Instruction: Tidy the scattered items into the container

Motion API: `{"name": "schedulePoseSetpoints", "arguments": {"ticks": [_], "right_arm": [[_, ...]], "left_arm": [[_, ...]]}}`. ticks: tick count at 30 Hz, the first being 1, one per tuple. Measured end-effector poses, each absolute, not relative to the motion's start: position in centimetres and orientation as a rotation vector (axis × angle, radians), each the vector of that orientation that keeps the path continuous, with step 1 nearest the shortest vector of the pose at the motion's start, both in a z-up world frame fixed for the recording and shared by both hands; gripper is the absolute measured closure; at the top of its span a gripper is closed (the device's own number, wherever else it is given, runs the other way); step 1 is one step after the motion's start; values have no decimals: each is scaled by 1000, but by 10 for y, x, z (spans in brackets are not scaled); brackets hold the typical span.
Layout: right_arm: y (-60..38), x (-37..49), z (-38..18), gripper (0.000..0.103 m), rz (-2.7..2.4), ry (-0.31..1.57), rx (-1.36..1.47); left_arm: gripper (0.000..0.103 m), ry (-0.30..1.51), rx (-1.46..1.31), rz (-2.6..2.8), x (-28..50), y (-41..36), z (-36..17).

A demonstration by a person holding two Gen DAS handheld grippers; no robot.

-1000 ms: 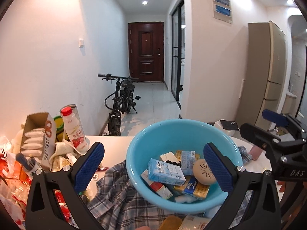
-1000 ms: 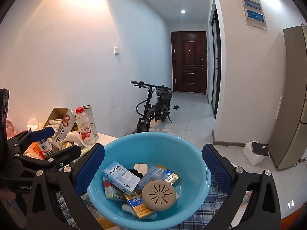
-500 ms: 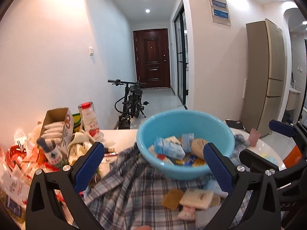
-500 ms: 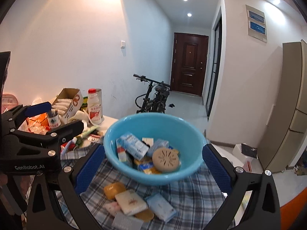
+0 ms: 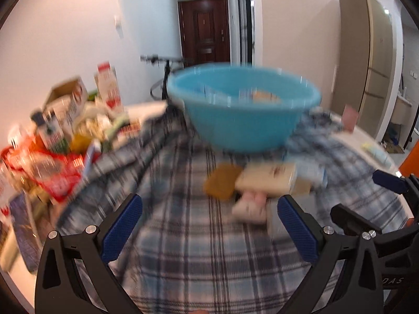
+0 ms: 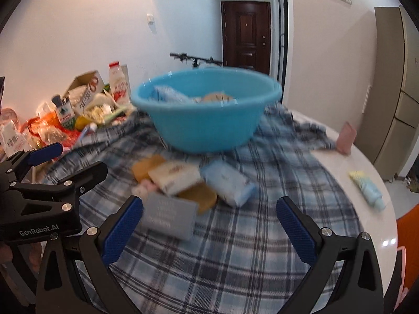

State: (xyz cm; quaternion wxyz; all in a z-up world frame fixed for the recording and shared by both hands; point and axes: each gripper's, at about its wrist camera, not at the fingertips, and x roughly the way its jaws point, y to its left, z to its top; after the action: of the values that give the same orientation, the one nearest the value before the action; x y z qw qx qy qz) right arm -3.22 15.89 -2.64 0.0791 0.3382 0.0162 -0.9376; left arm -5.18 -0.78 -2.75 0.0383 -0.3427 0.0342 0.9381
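Observation:
A light blue plastic basin (image 5: 246, 107) (image 6: 207, 112) stands on a plaid cloth (image 5: 183, 235) (image 6: 235, 248) and holds several small boxes and packets. In front of it lies a loose pile: a cream packet (image 6: 174, 174) (image 5: 267, 179), a pale blue packet (image 6: 226, 181), brown soap bars (image 6: 199, 196) (image 5: 221, 181), a grey box (image 6: 169, 214) and a small pink item (image 5: 248, 208). My left gripper (image 5: 209, 230) is open and empty, low over the cloth before the pile. My right gripper (image 6: 208, 231) is open and empty, with the grey box between its fingers' line. Both views are motion-blurred.
Clutter fills the table's left side: a cardboard box (image 6: 83, 89), a milk bottle (image 6: 119, 86), red snack bags (image 5: 52, 172). A pink cup (image 6: 345, 137) and a tube (image 6: 366, 185) lie on the white table at right. A bicycle (image 6: 193, 60) stands behind.
Both grippers have pulled back and dropped low from above the basin. The basin now stands farther ahead and the loose pile lies just before the fingers.

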Motion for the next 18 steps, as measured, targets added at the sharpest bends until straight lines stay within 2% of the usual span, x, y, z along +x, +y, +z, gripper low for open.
{"name": "schedulePoseSetpoints", "arguments": {"ticks": [9,12,18], "right_arm": [[165,-41,-66,0,-2778,17,1193],[168,-40,-66,0,-2819,16,1199],[170,-33,-59,0,-2873,46,1150]], "left_arm": [[1,54,-1179,2822,-52,-11,-63],[0,14,-1121,2824,-47,-13,-57],[0,45,-1066,2828,-38,-9,-47]]}}
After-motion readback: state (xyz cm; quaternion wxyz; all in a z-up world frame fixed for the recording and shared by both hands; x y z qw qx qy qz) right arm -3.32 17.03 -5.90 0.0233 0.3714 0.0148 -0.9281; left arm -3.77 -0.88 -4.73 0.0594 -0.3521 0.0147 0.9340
